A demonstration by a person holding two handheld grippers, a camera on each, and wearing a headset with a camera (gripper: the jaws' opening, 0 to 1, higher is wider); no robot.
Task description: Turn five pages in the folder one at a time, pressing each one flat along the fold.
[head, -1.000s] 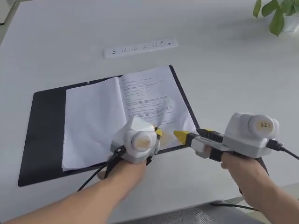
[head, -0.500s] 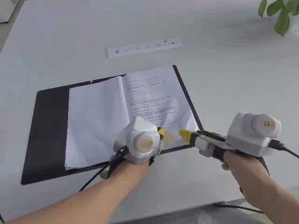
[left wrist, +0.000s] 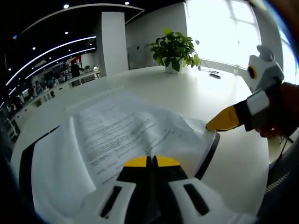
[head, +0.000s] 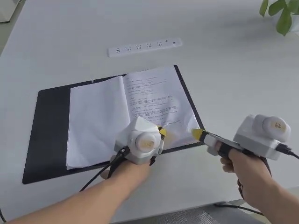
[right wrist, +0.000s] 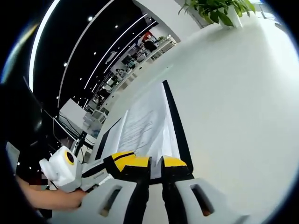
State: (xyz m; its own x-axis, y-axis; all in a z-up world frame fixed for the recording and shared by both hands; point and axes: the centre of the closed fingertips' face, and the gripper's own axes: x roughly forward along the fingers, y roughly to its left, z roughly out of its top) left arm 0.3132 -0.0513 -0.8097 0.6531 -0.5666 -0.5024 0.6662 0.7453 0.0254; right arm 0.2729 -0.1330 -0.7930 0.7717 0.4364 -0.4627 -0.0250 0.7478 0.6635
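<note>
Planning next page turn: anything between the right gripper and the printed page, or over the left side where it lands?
Nothing between the right gripper and the printed page. The left gripper sits over that page's lower edge near the fold; the blank left page looks bare.

Matt black folder (head: 49,130), thin white paper pages (head: 98,121) faintly creased; smooth matt white tabletop (head: 233,70); smooth white plastic power strip (head: 145,47)

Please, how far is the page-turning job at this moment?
Done: the folder lies open, with at least one turned sheet lying on its left side; the count cannot be read. In hand: the right gripper is at the printed page, at its lower corner; the left gripper is shut above its bottom edge. Left: turning it, pressing the fold.
</note>
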